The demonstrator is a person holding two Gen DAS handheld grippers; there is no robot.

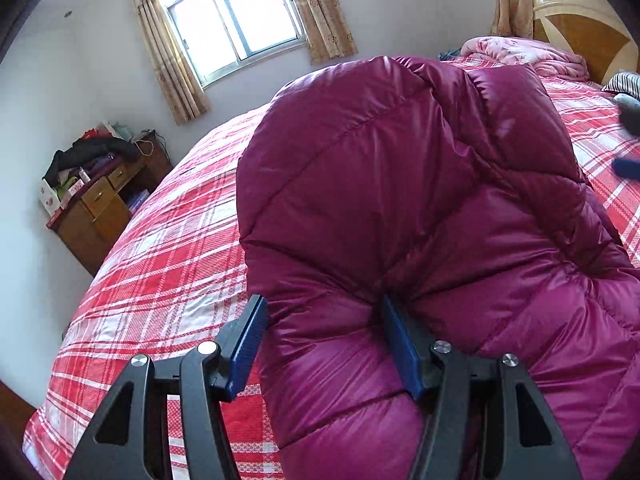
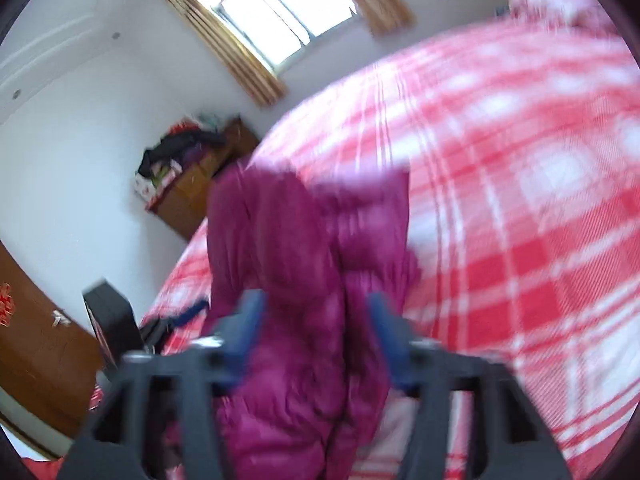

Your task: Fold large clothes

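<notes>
A magenta quilted down jacket lies bunched on the red plaid bed. My left gripper is shut on a thick puffy fold of it at the near edge, and the blue pads dent the fabric from both sides. The right wrist view is blurred. It shows the jacket hanging in a narrow heap. My right gripper stands open wide around it, with its blue fingers on either side and no pinch showing.
The bed sheet stretches away to the right. A pink quilt and wooden headboard are at the far end. A cluttered wooden cabinet stands against the wall by the curtained window.
</notes>
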